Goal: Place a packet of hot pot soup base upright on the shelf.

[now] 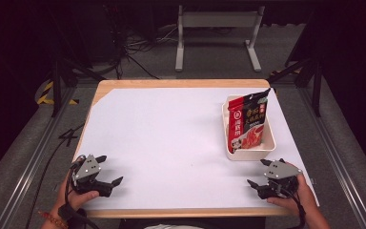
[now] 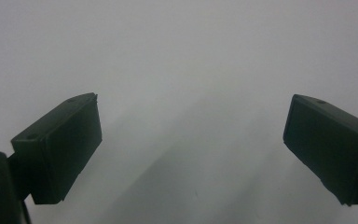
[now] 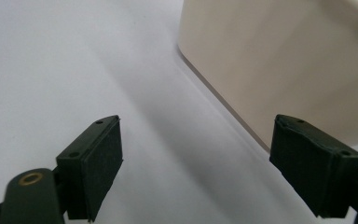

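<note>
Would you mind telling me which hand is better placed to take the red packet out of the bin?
The right. Its open tool sits just in front of the bin holding the red packet; the left tool is across the table.

The red pouch (image 1: pixel 248 121), standing in the white bin (image 1: pixel 228 143) near the desk's far right corner, carries large yellow Chinese characters and a round white logo on its front, but the print is too small to read.
</note>
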Demonstrator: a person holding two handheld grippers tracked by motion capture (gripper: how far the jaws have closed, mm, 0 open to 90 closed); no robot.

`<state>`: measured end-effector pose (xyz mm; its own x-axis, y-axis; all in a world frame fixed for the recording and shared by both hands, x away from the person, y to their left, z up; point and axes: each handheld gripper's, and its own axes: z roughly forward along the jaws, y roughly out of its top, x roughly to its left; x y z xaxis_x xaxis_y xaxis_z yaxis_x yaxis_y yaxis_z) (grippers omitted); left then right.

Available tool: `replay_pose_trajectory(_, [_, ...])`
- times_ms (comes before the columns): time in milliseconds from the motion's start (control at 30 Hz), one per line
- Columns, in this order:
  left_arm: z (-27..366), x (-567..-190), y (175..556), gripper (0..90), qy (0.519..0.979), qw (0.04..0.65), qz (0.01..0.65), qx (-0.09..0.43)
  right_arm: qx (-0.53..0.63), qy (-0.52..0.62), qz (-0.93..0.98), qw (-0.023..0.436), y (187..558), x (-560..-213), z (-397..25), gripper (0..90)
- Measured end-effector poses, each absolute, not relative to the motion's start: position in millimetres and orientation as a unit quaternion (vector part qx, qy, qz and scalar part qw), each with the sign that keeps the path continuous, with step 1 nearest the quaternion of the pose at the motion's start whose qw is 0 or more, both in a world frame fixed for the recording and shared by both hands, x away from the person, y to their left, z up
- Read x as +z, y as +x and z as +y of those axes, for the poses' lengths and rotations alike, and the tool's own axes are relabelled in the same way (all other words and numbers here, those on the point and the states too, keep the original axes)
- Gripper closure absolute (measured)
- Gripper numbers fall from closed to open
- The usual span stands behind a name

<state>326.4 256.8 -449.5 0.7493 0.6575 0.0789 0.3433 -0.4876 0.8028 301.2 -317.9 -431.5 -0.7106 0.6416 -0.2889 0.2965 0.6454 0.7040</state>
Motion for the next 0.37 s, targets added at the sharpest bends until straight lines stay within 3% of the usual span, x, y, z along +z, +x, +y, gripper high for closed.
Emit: replay_pose_trajectory(367, [256.2, -448.6, 328.6, 5.0, 0.837, 0.41, 0.304, 0.199, 0.326, 0.283, 0.862, 0.264, 301.9, -431.9, -323.0, 16.5])
